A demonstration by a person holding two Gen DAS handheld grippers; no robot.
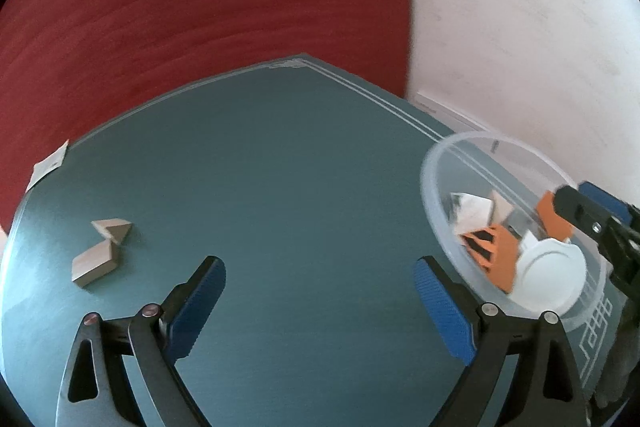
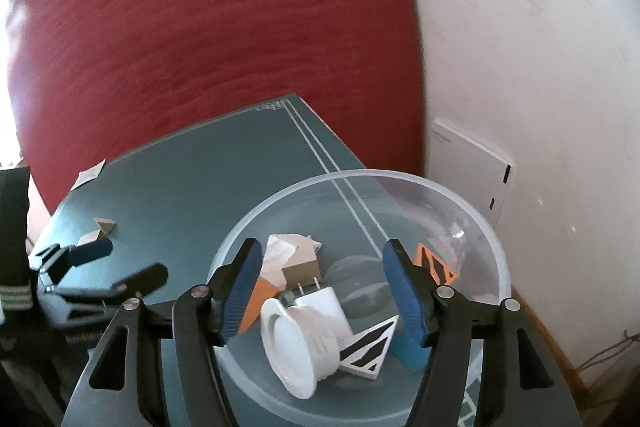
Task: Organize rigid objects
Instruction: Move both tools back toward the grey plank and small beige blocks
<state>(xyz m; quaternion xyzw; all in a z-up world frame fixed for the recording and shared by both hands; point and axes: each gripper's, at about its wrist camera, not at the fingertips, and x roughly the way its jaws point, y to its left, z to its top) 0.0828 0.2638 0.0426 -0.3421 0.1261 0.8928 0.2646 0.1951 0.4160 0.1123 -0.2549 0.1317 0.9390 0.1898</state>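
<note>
Teal table (image 1: 304, 155) fills both views, with red carpet beyond. Nearest, the left gripper (image 1: 320, 307) hangs spread wide and empty. The right gripper (image 2: 320, 291), jaws apart, holds nothing above the bowl (image 2: 472, 203) by the table's right edge. Toward the left edge lies a wooden block (image 1: 102, 253): stiff, probably light, best pinched across its flat sides.

Teal table (image 1: 304, 163), white border lines.
On it: clear plastic bowl (image 2: 476, 211) at right edge, two wooden blocks (image 1: 102, 247) touching on left, paper slip (image 1: 50, 163) at far-left edge.
</note>
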